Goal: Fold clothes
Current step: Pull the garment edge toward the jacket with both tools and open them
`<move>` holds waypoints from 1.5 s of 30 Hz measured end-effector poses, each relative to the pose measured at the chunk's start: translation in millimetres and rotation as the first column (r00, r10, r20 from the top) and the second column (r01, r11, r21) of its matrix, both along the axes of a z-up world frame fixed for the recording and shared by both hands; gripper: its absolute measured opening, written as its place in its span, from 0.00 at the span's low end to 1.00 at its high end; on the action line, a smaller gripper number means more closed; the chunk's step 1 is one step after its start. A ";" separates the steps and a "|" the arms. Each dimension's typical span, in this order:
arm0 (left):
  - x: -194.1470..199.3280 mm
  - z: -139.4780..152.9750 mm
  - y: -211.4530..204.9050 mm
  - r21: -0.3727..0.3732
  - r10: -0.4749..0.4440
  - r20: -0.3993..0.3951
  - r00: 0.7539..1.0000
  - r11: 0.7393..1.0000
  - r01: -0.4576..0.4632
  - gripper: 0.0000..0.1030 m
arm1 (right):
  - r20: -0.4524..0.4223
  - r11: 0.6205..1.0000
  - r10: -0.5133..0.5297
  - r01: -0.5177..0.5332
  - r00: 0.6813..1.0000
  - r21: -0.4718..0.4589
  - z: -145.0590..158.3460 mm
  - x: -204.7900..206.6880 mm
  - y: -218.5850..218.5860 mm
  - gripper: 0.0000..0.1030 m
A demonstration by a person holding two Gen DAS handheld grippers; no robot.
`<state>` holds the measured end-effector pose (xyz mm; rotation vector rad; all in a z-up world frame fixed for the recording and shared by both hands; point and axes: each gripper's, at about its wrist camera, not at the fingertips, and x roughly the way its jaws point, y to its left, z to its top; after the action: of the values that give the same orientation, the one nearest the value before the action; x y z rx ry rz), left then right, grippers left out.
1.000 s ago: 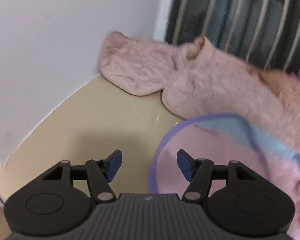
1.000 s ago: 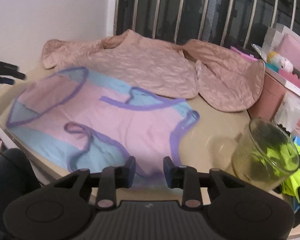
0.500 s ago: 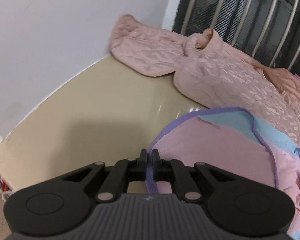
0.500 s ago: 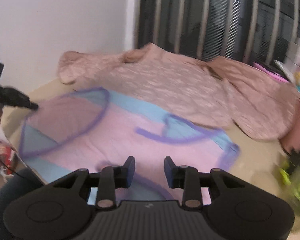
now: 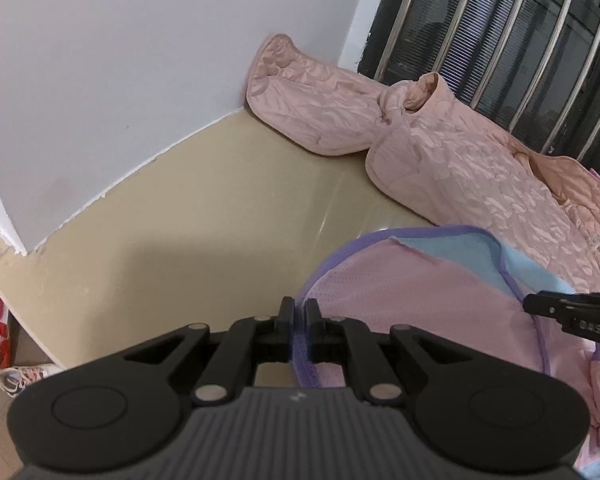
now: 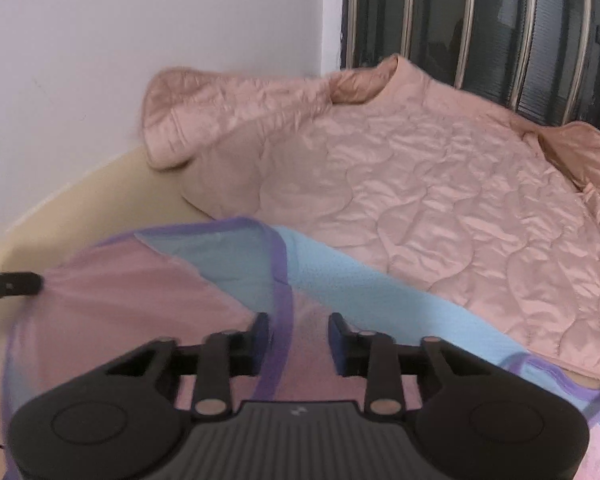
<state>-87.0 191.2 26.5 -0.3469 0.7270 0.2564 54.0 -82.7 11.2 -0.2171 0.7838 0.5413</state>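
In front of you a thin pink mesh garment with light blue panels and purple trim (image 5: 420, 292), spread flat on the beige surface, behind it a quilted pink satin jacket (image 6: 420, 184), lying open and wrinkled against the wall.

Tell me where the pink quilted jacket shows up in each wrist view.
Left wrist: pink quilted jacket runs from upper centre to the right edge, against the wall.
Right wrist: it fills the centre and right, behind the pink and blue garment.
Shared landmark: the barred window behind the jacket.
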 end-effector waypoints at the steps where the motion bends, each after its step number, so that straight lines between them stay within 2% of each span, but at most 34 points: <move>1: 0.1 0.2 -0.3 0.004 -0.002 -0.002 1.000 1.000 0.002 0.06 | -0.005 1.000 -0.004 0.004 1.000 0.004 -1.3 0.8 0.1 0.09; 3: -0.1 1.1 -0.8 0.010 -0.007 -0.003 1.000 1.000 0.007 0.07 | -0.009 1.000 -0.011 0.011 1.000 0.017 -1.9 2.1 -1.0 0.09; 5: -2.7 8.0 -0.2 0.007 -0.021 0.018 1.000 1.000 0.021 0.21 | 0.004 0.999 0.007 -0.007 1.000 0.033 7.5 -7.0 -10.5 0.11; 6: -4.0 11.5 0.1 0.006 -0.028 0.028 0.999 1.000 0.028 0.34 | 0.032 0.999 0.001 -0.002 0.999 0.049 16.7 -16.1 -22.9 0.24; 7: -5.0 15.5 0.0 0.005 -0.041 0.042 0.998 0.999 0.040 0.42 | 0.063 0.998 -0.026 0.023 0.998 0.060 24.5 -22.6 -37.9 0.33; 8: -4.3 21.9 -2.2 0.009 -0.076 0.068 0.995 0.997 0.075 0.45 | 0.092 0.995 -0.081 0.076 0.992 0.058 31.2 -26.8 -59.3 0.47; 10: 8.0 31.1 -7.3 0.032 -0.131 0.096 0.987 0.991 0.129 0.55 | 0.139 0.978 -0.208 0.205 0.968 0.033 40.7 -30.2 -105.7 0.47; 12: 30.9 33.1 -14.8 0.061 -0.180 0.092 0.979 0.983 0.175 0.65 | 0.148 0.946 -0.319 0.324 0.936 -0.012 40.4 -22.7 -147.8 0.47; 15: 80.9 20.1 -29.9 0.092 -0.262 -0.017 0.965 0.961 0.262 0.65 | 0.089 0.904 -0.422 0.426 0.902 -0.039 30.0 -0.8 -200.7 0.47; 18: 112.2 11.1 -38.7 0.141 -0.262 -0.079 0.962 0.952 0.271 0.65 | 0.031 0.885 -0.464 0.465 0.885 -0.021 16.7 15.8 -224.9 0.47; 20: 127.6 4.5 -40.2 0.162 -0.250 -0.107 0.962 0.951 0.265 0.65 | 0.003 0.890 -0.456 0.456 0.890 0.004 10.9 17.9 -228.9 0.47; 23: 134.2 -0.6 -41.8 0.172 -0.264 -0.098 0.960 0.945 0.278 0.64 | -0.031 0.905 -0.424 0.424 0.905 0.018 3.2 19.6 -226.1 0.45; 24: 132.8 -1.2 -43.0 0.182 -0.272 -0.091 0.958 0.941 0.284 0.53 | -0.042 0.910 -0.413 0.414 0.910 0.009 0.2 19.0 -224.2 0.37; 25: 131.9 -2.0 -43.8 0.195 -0.274 -0.083 0.958 0.938 0.285 0.33 | -0.042 0.913 -0.406 0.407 0.913 0.011 -1.7 18.1 -224.4 0.32; 26: 131.3 -2.5 -44.0 0.202 -0.275 -0.076 0.958 0.937 0.285 0.22 | -0.041 0.915 -0.402 0.403 0.915 0.019 -2.6 17.4 -224.9 0.14; 27: 131.6 -2.2 -41.9 0.186 -0.271 -0.068 0.960 0.942 0.279 0.06 | -0.042 0.917 -0.398 0.399 0.917 0.025 -3.2 16.9 -225.2 0.04; 29: 133.6 -1.8 -36.7 0.136 -0.247 -0.054 0.968 0.958 0.252 0.03 | -0.022 0.917 -0.398 0.398 0.917 0.003 -2.9 19.8 -224.5 0.03; 31: 135.5 -1.9 -31.5 0.124 -0.212 -0.044 0.976 0.969 0.215 0.03 | 0.016 0.911 -0.412 0.412 0.911 -0.031 -3.5 22.5 -223.0 0.03; 33: 135.0 -2.3 -29.6 0.122 -0.199 -0.036 0.979 0.972 0.202 0.04 | 0.027 0.905 -0.424 0.425 0.905 -0.028 -4.0 25.0 -224.5 0.03; 35: 134.3 -1.5 -29.5 0.131 -0.201 -0.037 0.979 0.970 0.204 0.12 | 0.044 0.899 -0.435 0.437 0.899 -0.025 -2.4 24.1 -224.9 0.04; 36: 132.3 0.3 -29.1 0.143 -0.189 -0.041 0.981 0.971 0.193 0.26 | 0.065 0.894 -0.444 0.446 0.894 -0.028 0.6 21.5 -224.8 0.06; 38: 122.7 6.9 -28.0 0.160 -0.182 -0.032 0.983 0.970 0.184 0.40 | 0.102 0.892 -0.447 0.451 0.889 -0.017 9.8 12.7 -224.7 0.13; 40: 105.3 17.2 -25.2 0.146 -0.194 -0.001 0.981 0.970 0.192 0.42 | 0.118 0.909 -0.416 0.416 0.902 0.031 25.2 -4.0 -224.3 0.17; 42: 89.9 22.5 -23.9 0.085 -0.218 0.022 0.976 0.973 0.215 0.47 | 0.099 0.936 -0.349 0.342 0.932 0.078 35.3 -21.4 -217.4 0.23; 44: 79.6 19.5 -28.7 0.042 -0.264 0.010 0.965 0.964 0.263 0.49 | 0.064 0.954 -0.284 0.275 0.957 0.115 37.3 -32.3 -202.1 0.27; 45: 75.9 15.8 -33.3 0.054 -0.275 -0.008 0.961 0.960 0.275 0.49 | 0.045 0.961 -0.250 0.242 0.967 0.132 36.2 -35.1 -190.4 0.27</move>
<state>-11.0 157.9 42.3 -0.1905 0.7578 0.0123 18.9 -273.1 47.4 -0.0180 0.7022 0.3449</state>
